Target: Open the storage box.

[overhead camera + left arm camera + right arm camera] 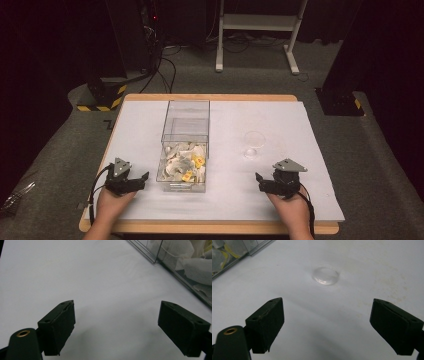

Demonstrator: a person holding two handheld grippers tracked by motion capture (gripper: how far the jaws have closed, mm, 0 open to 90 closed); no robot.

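A clear plastic box [184, 145] stands in the middle of the white table. Its near compartment holds several white paper sachets [179, 165] with yellow tags [198, 161]; the far compartment looks bare. A clear glass cup [253, 144] stands to the right of the box. My left gripper [141, 181] rests low at the near left, open, jaws toward the box's left wall [175, 267]. In the left gripper view my left gripper [117, 307] has nothing between its jaws. My right gripper [259, 182] is open at the near right, and in its own view my right gripper [327, 302] faces the cup [325, 275].
The table top [140, 125] is a white sheet on a wooden board. Behind the table are a white stand frame [257, 22], floor cables and a black base with yellow-black tape [100, 95]. The box corner [249, 250] lies at the far left of the right gripper view.
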